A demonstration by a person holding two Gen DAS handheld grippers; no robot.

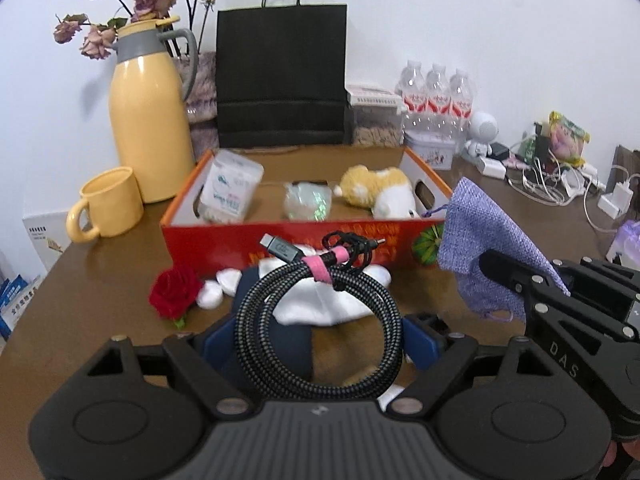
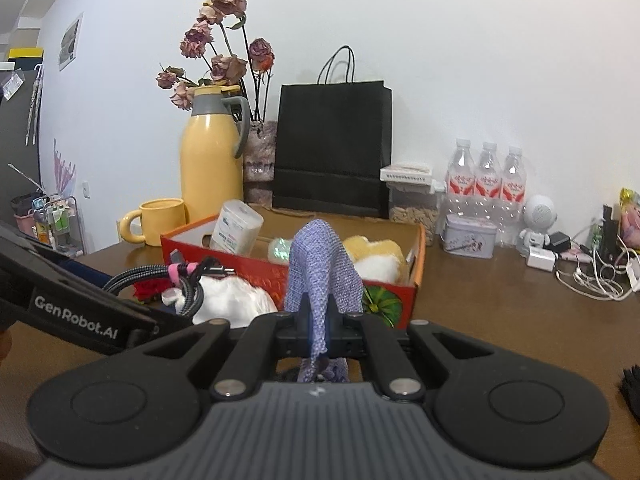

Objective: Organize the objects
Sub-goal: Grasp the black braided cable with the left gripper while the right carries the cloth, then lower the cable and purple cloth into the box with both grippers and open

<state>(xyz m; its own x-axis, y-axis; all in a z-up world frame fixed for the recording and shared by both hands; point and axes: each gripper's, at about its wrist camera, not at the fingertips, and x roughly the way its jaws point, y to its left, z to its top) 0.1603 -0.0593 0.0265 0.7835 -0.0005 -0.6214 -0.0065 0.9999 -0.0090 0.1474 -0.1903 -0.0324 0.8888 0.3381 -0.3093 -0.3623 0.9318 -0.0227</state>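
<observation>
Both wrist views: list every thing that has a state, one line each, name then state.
left gripper: jaws wide, closed on the coiled cable
coiled cable: bundled with a pink strap, lifted off the table
right gripper: shut on the purple pouch
purple pouch: pinched, standing up limp
red box: open-topped, partly filled
plush toy: lying in the box
yellow mug: upright
yellow thermos: upright, lid on
black paper bag: standing upright
</observation>
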